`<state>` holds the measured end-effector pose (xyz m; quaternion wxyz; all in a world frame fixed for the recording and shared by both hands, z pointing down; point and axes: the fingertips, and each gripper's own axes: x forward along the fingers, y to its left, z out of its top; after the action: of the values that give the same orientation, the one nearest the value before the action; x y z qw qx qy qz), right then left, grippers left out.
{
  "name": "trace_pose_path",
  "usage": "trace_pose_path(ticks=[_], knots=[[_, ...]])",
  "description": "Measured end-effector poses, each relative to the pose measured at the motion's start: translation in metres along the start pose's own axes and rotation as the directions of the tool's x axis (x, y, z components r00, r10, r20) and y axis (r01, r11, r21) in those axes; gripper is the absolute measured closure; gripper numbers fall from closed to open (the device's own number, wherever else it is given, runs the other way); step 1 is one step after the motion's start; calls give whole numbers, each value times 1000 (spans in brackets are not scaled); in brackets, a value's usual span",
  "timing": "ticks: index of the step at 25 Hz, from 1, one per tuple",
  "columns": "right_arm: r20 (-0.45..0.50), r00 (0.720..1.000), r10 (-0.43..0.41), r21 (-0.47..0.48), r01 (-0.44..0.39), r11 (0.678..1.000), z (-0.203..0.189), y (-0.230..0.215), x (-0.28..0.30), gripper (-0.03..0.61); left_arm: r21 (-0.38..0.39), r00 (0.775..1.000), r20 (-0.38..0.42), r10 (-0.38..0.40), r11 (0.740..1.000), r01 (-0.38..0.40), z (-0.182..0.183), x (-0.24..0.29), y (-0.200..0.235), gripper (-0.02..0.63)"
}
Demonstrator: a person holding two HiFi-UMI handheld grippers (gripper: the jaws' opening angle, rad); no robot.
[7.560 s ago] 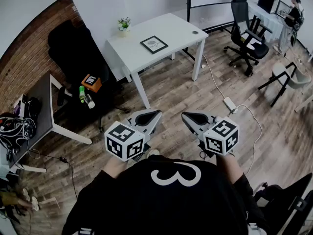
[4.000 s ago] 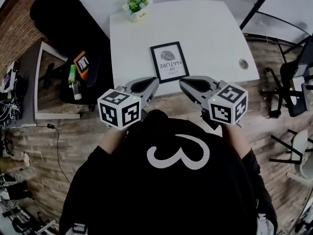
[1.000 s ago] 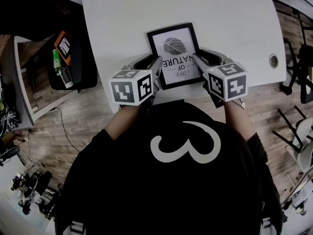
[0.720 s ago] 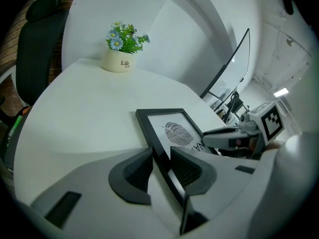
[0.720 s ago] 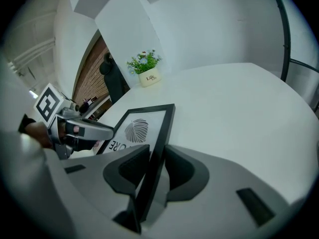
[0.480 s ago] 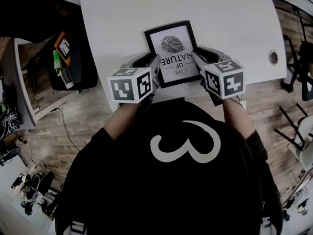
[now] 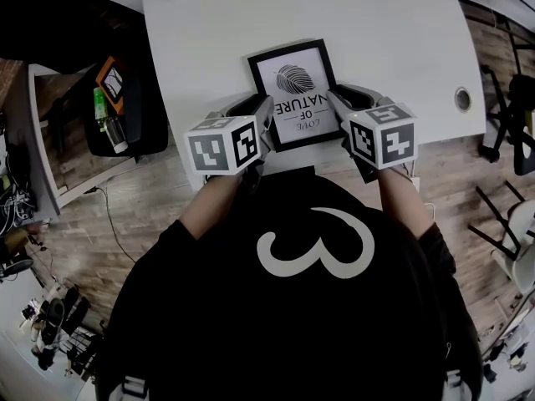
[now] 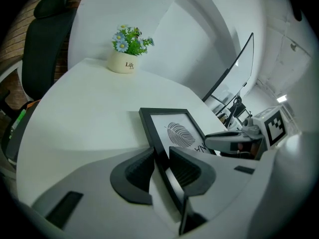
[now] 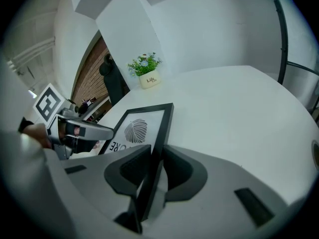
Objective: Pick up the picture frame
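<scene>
The picture frame is black, holds a leaf print with lettering, and lies on the white table near its front edge. My left gripper is at the frame's left edge. In the left gripper view that gripper has the edge of the frame between its pads, and its jaws are closing on it. My right gripper is at the right edge. In the right gripper view its jaws are closing on the rim of the frame, which stands between the pads.
A small pot of flowers stands at the table's far left corner. A round cable hole is at the table's right. A black chair and a low side table with bottles are left of the table. The floor is wood.
Several seconds ago I stood away from the table, then came up to it. Over the last second both grippers have kept to the frame's two sides with little visible movement.
</scene>
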<state>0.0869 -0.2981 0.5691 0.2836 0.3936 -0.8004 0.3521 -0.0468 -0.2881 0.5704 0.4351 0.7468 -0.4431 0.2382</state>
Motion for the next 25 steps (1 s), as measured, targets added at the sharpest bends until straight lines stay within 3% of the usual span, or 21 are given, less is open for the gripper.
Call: trace_pose_path(ticks=[17,25], knots=[[147,989,-32,-6,33,999,4,18,-51,489,78,994,107,-37,997,28,11,-48,-37,518],[256,965,-55,-48,69,996,1,27,-103,491,149,981,181,-68,988,40,7,-82,-79,522]])
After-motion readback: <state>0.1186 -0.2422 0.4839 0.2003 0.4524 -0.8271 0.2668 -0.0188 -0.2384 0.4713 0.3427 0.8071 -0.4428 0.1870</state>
